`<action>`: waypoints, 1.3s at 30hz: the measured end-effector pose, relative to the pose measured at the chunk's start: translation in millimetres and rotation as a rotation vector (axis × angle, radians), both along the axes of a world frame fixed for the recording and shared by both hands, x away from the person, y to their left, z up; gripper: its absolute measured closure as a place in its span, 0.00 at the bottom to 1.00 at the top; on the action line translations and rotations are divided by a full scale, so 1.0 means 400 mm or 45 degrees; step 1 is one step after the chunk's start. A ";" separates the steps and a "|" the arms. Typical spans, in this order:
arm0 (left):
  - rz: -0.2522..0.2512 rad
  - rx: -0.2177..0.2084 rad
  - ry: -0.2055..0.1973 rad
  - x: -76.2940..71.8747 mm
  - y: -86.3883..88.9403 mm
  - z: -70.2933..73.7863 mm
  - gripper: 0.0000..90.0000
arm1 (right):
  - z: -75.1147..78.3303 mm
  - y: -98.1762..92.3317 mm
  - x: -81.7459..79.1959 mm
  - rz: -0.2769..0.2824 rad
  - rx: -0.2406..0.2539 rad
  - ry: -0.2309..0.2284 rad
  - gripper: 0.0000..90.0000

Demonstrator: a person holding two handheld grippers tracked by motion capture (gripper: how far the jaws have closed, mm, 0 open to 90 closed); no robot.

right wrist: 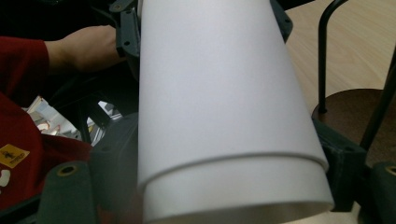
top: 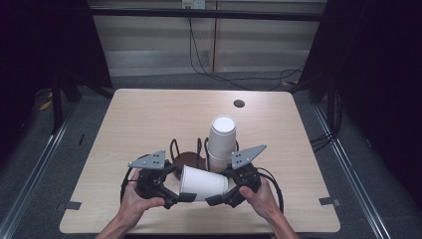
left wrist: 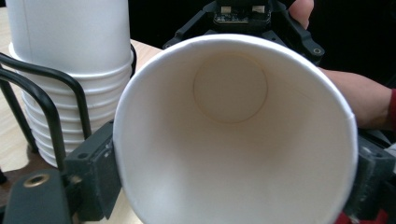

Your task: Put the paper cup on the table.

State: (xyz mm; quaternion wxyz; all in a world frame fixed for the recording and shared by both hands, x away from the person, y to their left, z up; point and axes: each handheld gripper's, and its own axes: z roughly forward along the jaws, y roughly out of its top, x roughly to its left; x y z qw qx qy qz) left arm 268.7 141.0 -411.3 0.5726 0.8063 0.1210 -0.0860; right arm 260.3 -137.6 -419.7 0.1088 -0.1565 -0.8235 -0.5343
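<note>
— What do the grippers hold?
— One paper cup [top: 203, 182] on its side: the left gripper [top: 175, 198] clamps its wide rim end, the right gripper [top: 215, 200] its narrow bottom end.
— And beyond them?
— A stack of cups [top: 221, 142] upright in a wire holder [top: 188, 158], just behind the held cup.

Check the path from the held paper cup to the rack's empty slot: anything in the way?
Nothing lies on the empty slot's brown base, just behind the paper cup. Black wire loops ring it and the cup stack fills the next slot, so probably enter from above.
</note>
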 end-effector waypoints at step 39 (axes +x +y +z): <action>0.088 0.087 0.051 0.012 0.051 0.009 0.16 | -0.013 -0.062 -0.007 -0.260 -0.048 -0.015 0.16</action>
